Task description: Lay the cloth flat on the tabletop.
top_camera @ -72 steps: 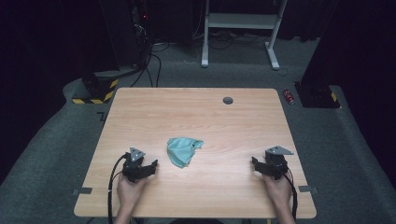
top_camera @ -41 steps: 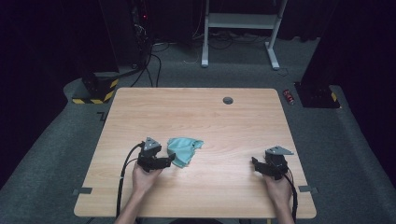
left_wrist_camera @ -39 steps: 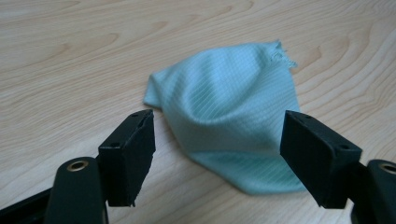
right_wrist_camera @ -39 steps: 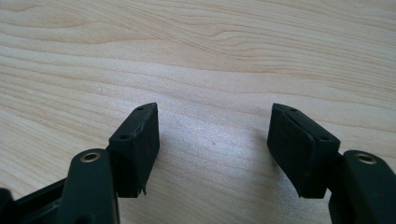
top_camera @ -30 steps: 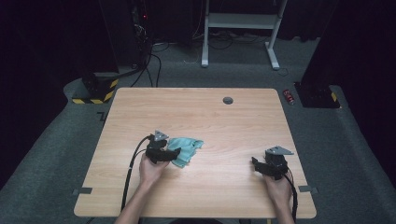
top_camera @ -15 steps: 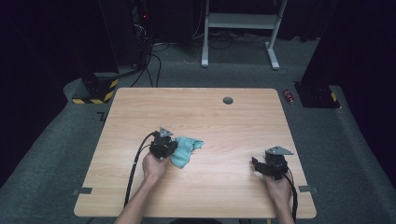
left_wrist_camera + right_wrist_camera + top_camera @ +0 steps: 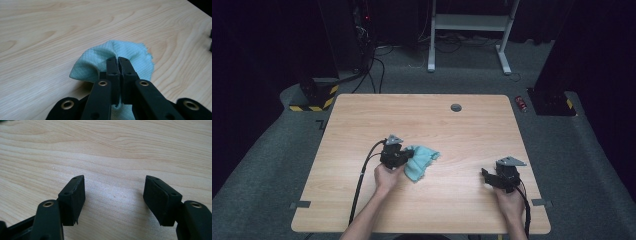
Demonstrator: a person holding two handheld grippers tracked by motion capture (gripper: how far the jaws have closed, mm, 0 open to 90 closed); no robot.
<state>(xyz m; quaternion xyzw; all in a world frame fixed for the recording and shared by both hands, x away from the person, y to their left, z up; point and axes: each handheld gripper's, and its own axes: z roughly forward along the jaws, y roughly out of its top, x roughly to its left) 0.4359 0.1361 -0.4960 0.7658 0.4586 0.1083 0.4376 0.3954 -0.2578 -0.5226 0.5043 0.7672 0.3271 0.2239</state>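
A: Dark room, grey carpet, one pale wooden table [image 7: 362,130] under the lights. On it, a crumpled teal cloth [image 7: 422,161], lying a little to the left of the table's middle and toward the near edge.

B: Left gripper [image 7: 404,159] right at the cloth's left edge. In the left gripper view, jaws pressed together on a raised fold of the cloth [image 7: 130,57], fabric pinched between the pads and bunched up around them. Jaws just closed on it, so the grasp looks fresh.

A: So, first step done: cloth caught. Not yet lifted, though; most of it flat on the wood, only the pinched fold pulled up.

B: Right gripper [image 7: 488,176] well apart from the cloth, off to its right near the table's right edge. Jaws spread wide in the right gripper view, nothing between them but bare wood grain.

A: Left to do, at a guess: lifting or dragging the cloth, likely spreading or folding it, with the second gripper brought across to take another edge. Hard to say which.

B: Also on the table, a small dark round cap [image 7: 456,107], far beyond the cloth toward the back edge. Untouched, no part in the work so far.
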